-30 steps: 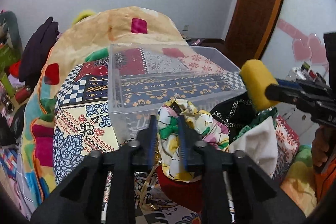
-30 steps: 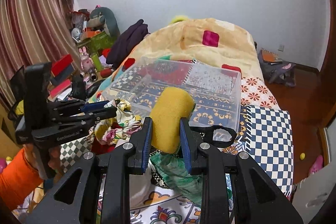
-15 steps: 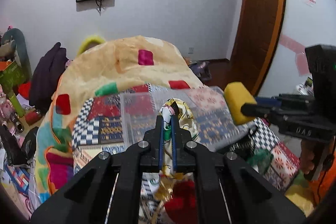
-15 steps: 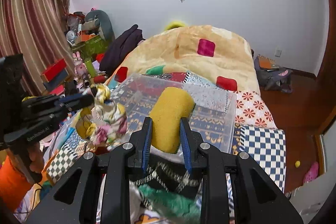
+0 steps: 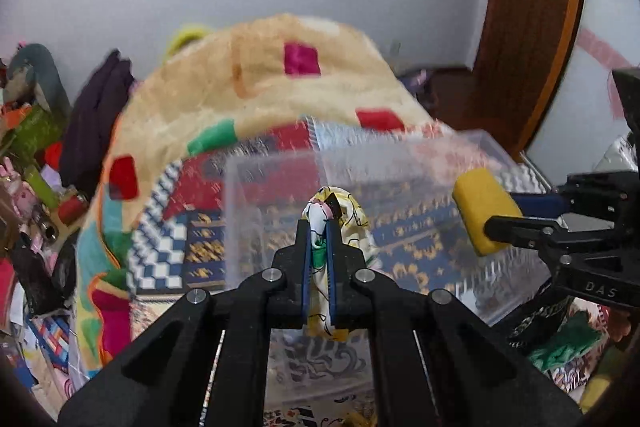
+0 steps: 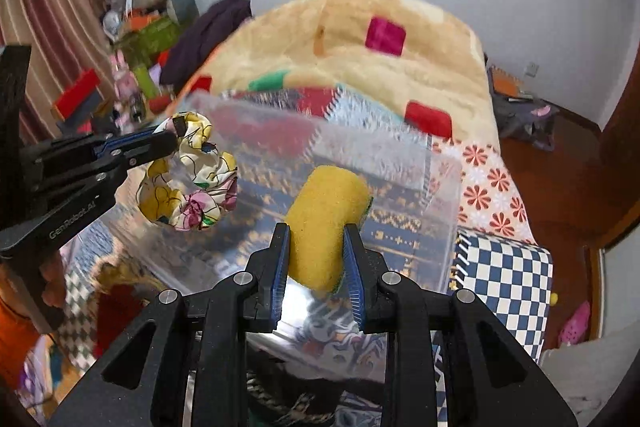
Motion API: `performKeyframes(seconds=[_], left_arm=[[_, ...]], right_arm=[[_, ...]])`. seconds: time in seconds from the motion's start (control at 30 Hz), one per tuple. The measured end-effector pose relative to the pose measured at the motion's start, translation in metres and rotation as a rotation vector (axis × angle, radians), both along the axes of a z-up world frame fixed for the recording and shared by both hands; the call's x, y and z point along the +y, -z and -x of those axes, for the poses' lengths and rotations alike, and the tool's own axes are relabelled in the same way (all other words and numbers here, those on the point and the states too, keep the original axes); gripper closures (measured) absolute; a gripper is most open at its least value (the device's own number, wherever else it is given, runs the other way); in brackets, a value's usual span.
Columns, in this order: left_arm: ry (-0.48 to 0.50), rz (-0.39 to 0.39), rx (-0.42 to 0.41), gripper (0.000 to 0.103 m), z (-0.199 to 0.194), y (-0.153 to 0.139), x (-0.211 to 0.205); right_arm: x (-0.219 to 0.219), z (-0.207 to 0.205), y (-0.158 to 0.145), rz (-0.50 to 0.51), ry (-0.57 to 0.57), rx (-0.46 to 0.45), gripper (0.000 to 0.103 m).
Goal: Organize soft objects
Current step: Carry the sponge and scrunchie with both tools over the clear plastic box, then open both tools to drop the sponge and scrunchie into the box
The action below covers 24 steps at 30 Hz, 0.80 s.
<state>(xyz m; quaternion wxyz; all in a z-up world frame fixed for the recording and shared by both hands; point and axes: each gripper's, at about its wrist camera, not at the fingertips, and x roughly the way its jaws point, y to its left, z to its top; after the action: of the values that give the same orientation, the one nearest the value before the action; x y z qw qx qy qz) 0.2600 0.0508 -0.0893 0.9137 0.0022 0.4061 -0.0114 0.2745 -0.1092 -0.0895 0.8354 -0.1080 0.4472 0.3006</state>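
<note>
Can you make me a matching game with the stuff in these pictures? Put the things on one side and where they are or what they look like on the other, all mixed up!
Things:
1. yellow sponge
2. flowery scrunchie
3. clear plastic bin
4. dark purple garment

Descriptions:
A. see-through, sitting on the patterned bed cover
B. squeezed in the right gripper
C. lying far back, beside the beige blanket
D. pinched in the left gripper, dangling in the air

Pairs: 1-B, 2-D, 3-A, 4-C
</note>
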Motion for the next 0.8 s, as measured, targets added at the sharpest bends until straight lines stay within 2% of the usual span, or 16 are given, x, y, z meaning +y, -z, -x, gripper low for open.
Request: performKeyframes(seconds=[0.17,0.37,0.43,0.5,0.53,0.67,0.8], left_arm=[[-0.011,0.014,0.047,0.095,-0.005,0.012,0.000],[-0.010,0.039,0.037,0.071,0.002,0.005,0.003],[0.000,0.033,0.011,0.060,0.009,-0.003,0.002],[0.007,0.026,-0.021,0.051,0.018,-0.011,0.001],[0.010,0.022,-0.037,0.047,0.024,-0.016,0.000],[0.024,0.015,-0.072,0.039,0.044,-0.030,-0.002],[0.025,0.006,-0.112,0.026,0.068,-0.043,-0.004]], right_arm=[[0.007,-0.005,0.016,0.074,-0.028,0.036,0.077],[0.009,-0.002,0.016,0.079,-0.034,0.036,0.074],[0.006,0.001,0.011,0.066,-0.027,0.014,0.066],[0.001,0.007,0.001,0.040,-0.016,-0.019,0.055],[-0.002,0.009,-0.004,0.026,-0.010,-0.036,0.053],[-0.014,0.025,-0.025,-0.014,0.019,-0.113,0.040],[-0.025,0.045,-0.043,-0.046,0.033,-0.179,0.034]])
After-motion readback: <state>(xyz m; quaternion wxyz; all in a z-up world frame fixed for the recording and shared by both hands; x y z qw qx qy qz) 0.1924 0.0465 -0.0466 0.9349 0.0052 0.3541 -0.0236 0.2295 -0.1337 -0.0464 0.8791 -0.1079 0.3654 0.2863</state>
